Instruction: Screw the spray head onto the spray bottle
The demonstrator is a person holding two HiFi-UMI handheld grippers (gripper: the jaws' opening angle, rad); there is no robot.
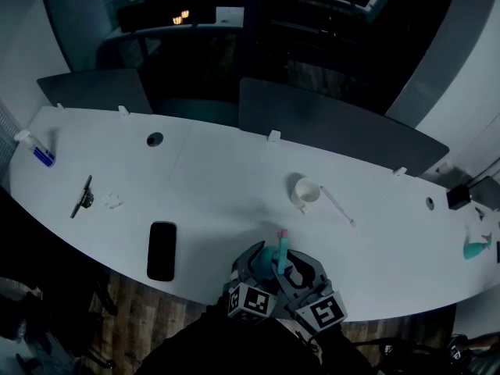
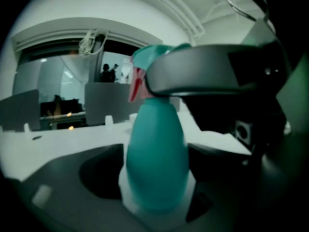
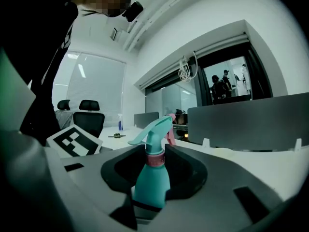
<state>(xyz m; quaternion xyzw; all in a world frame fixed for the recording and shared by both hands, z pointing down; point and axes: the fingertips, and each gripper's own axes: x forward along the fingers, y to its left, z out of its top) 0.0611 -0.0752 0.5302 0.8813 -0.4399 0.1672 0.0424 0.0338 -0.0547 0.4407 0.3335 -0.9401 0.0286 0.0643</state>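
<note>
the spray bottle stands upright just over the near edge of the surface, at 6 o'clock in the head view, with a dark phone off at its 9 o'clock and a white cup at its 12. the left hand-held gripper is closed on the lower body, its pale pads against the teal wall. the right hand-held gripper stands fairly wide round the bottle's shoulder just under the pink collar, and it reads as closed there. the spray head already sits on the neck, nozzle toward 10 o'clock in the right gripper view. the bottle looks like thin moulded plastic - probably light, smooth and a little squeezable, and its tapering sides could let it creep up out of a hard pinch. the wide lower body is the steady place to hold; the ribbed collar is probably the part to take for turning, not the trigger, which would only flex. hard to tell: how far the collar is threaded down, since the right jaw crosses the neck in the left gripper view - also whether there is liquid inside, as the wall is opaque, and the head view is dim with the bottle's base hidden by both grippers.
</note>
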